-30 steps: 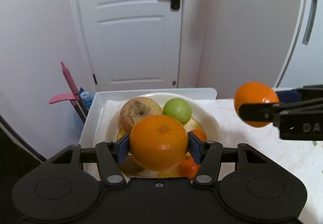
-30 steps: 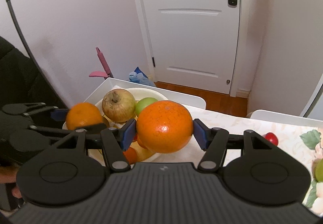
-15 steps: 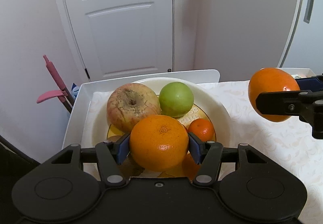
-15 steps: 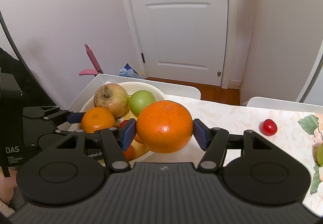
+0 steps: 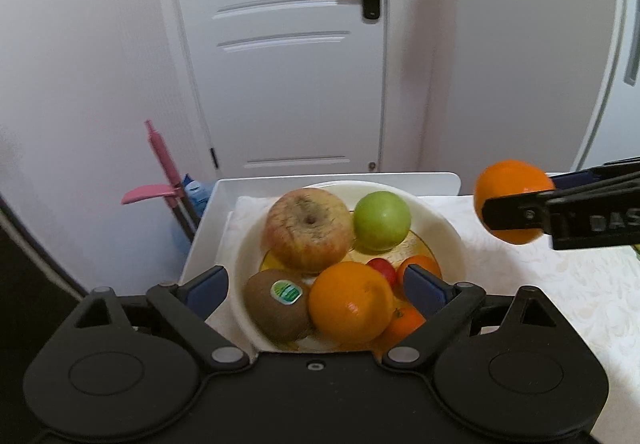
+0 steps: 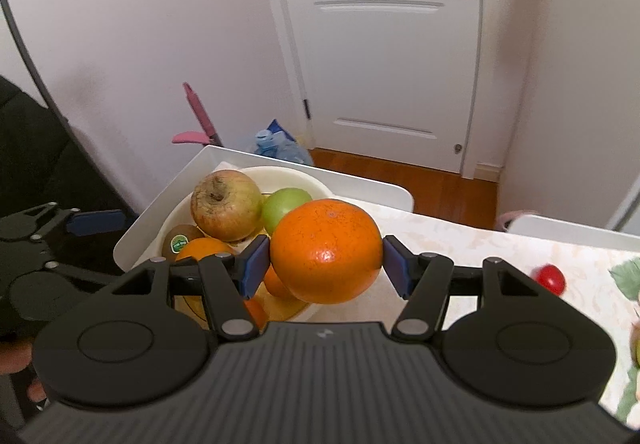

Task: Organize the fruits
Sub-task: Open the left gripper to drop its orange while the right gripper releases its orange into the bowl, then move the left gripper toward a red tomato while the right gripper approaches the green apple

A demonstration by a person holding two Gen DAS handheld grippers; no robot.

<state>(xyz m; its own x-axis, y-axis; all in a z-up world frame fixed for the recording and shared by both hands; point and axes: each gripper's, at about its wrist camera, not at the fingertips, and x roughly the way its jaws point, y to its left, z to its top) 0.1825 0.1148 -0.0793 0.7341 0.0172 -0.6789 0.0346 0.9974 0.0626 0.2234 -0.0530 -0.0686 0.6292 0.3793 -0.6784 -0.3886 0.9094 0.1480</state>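
A white bowl (image 5: 448,228) on the table holds a reddish apple (image 5: 306,228), a green apple (image 5: 382,220), a kiwi (image 5: 276,304), small tangerines and an orange (image 5: 350,302). My left gripper (image 5: 316,290) is open above the bowl, its pads apart on either side of that orange, which lies in the bowl. My right gripper (image 6: 326,264) is shut on a second orange (image 6: 326,250) and holds it in the air just right of the bowl (image 6: 316,184). This orange also shows in the left wrist view (image 5: 514,202).
The bowl sits on a white tray (image 5: 208,236) at the table's left end. A cherry tomato (image 6: 551,279) lies on the patterned tablecloth (image 5: 560,284) to the right. A pink tool (image 5: 160,164) and a white door (image 5: 288,44) stand behind.
My left gripper has opened and let its orange go into the bowl. The right gripper with its orange has stayed beside the bowl, still shut.
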